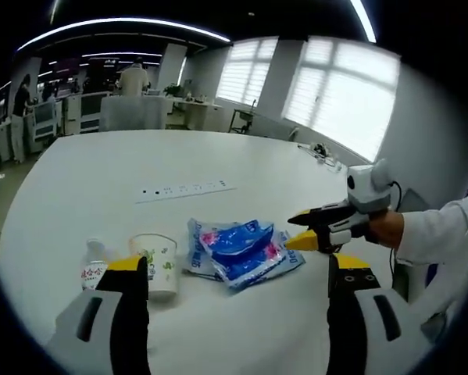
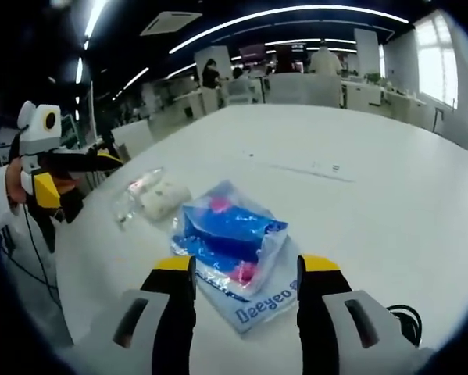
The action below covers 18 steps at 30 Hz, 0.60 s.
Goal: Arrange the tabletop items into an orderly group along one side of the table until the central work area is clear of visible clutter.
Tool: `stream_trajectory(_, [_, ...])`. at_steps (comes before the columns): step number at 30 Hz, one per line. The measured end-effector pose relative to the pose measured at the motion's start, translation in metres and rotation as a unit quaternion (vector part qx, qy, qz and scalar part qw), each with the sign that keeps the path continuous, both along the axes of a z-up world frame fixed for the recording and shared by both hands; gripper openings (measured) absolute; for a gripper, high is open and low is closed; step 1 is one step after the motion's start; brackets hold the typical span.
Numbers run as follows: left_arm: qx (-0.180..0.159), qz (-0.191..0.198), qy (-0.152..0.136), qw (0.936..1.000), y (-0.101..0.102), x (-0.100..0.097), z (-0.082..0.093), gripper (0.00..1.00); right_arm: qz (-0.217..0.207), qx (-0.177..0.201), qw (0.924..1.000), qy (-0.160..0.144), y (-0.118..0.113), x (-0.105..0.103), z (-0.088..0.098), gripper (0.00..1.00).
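A blue plastic packet (image 1: pixel 241 248) (image 2: pixel 230 233) printed "Deeyeo" lies flat on the white table (image 1: pixel 179 152) (image 2: pixel 382 203). Left of it in the left gripper view stand a white paper cup (image 1: pixel 157 264) with green print and a small clear bottle (image 1: pixel 94 271) with a red label. In the right gripper view the cup (image 2: pixel 165 199) and bottle (image 2: pixel 132 199) sit just beyond the packet. My left gripper (image 1: pixel 240 264) (image 2: pixel 97 183) is open and empty, hovering short of the cup and packet. My right gripper (image 2: pixel 245 266) (image 1: pixel 292 232) is open, its tips at the packet's near edge.
A flush socket strip (image 1: pixel 185 190) (image 2: pixel 296 168) runs across the table's middle. A black cable (image 2: pixel 398 316) lies near my right gripper. A white sleeve (image 1: pixel 444 234) holds the right gripper. Desks, chairs and people stand far behind; windows line one wall.
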<state>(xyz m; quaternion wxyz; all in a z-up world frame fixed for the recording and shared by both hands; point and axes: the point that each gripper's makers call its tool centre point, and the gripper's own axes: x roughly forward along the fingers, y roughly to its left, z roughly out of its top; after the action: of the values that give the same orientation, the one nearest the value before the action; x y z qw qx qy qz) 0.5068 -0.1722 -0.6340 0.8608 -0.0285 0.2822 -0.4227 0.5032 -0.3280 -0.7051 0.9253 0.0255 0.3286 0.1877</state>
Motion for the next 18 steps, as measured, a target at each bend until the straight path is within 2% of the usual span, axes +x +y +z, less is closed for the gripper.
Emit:
stream_trajectory(10, [0.0, -0.004, 0.013, 0.9999, -0.007, 0.002, -0.012, 0.97, -0.017, -0.001, 0.9995, 0.025, -0.004, 0.007, -0.021, 0.31])
stream_trajectory(18, [0.0, -0.006, 0.016, 0.9999, -0.013, 0.005, -0.018, 0.96, -0.03, -0.001, 0.9989, 0.036, -0.007, 0.009, -0.028, 0.16])
